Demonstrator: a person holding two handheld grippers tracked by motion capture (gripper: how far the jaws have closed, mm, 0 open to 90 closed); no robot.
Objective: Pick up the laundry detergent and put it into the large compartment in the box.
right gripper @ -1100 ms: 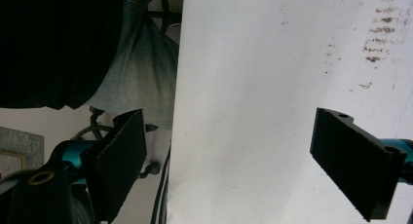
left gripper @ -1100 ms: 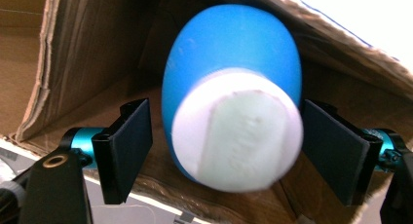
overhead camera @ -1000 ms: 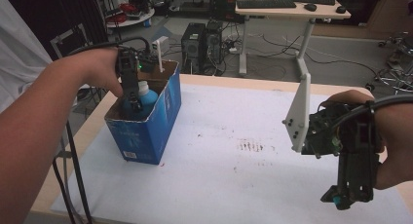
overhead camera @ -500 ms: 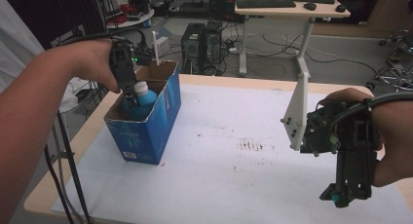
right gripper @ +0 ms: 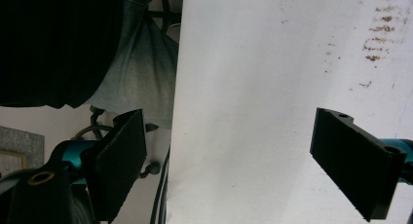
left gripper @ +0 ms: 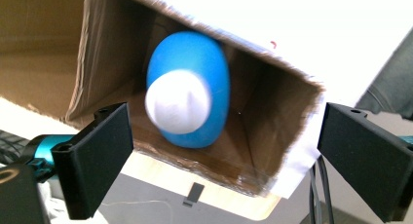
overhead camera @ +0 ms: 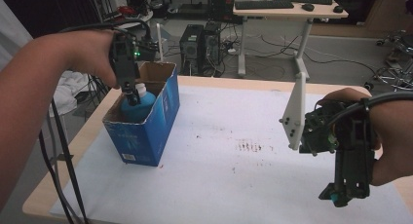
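A blue bottle with a white cap [overhead camera: 138, 105] stands inside an open blue cardboard box [overhead camera: 155, 126] at the table's left side. My left gripper [overhead camera: 130, 93] hangs just above the bottle's cap, pointing down into the box. In the left gripper view the jaws of that gripper [left gripper: 229, 136] stand wide open on either side of the bottle [left gripper: 187, 109], not touching it, with the box [left gripper: 287, 121] around it. My right gripper [overhead camera: 339, 195] is held over the table's right front, open and empty [right gripper: 234, 136] above the white sheet [right gripper: 272, 87].
A white sheet [overhead camera: 234, 185] covers the wooden table, with brown stains [overhead camera: 251, 146] near its middle. Behind the table are computer towers [overhead camera: 199, 44], loose cables and a desk [overhead camera: 287, 9] with keyboards. A cable [overhead camera: 61, 151] hangs off the left edge.
My left gripper has lifted slightly above the box while the bottle stays inside. The right gripper has hardly moved.
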